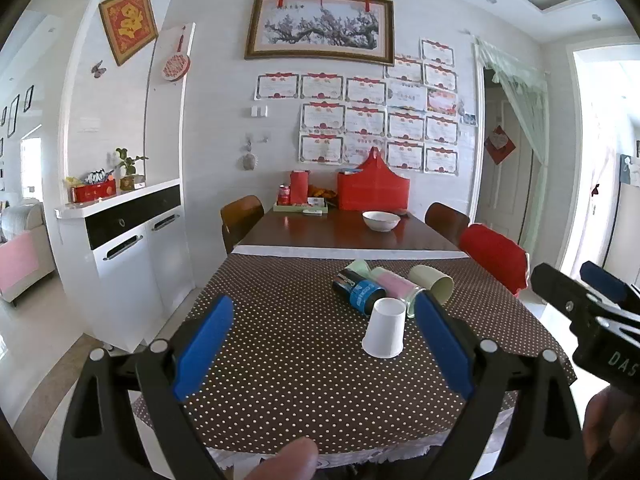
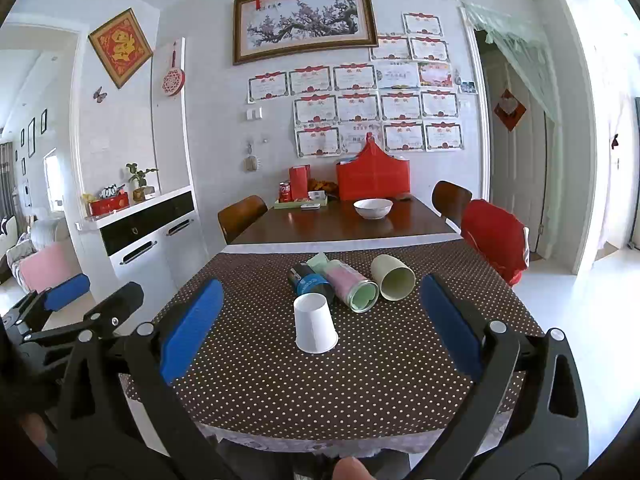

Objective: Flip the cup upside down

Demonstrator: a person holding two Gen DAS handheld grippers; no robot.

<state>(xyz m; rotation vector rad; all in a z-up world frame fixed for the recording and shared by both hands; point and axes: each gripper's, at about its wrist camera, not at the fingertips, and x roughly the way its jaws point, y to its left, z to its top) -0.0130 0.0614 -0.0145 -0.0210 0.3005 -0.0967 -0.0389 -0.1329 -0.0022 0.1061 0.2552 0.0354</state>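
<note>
A white paper cup (image 1: 385,328) stands upside down, mouth on the brown dotted tablecloth (image 1: 288,360); it also shows in the right wrist view (image 2: 315,328). Behind it lie three cups on their sides: a black and blue one (image 1: 359,290), a pink one (image 1: 396,286) and a pale green one (image 1: 432,282). My left gripper (image 1: 324,344) is open and empty, held above the near table edge, short of the white cup. My right gripper (image 2: 322,328) is open and empty, also back from the cup; it shows at the right of the left wrist view (image 1: 580,296).
A white bowl (image 2: 373,208) sits on the bare wood table beyond the cloth, with a red box (image 2: 372,180), a tray and a can at the far end. Chairs stand at both sides; one at the right has a red cover (image 2: 494,236). A white cabinet (image 1: 132,240) stands left.
</note>
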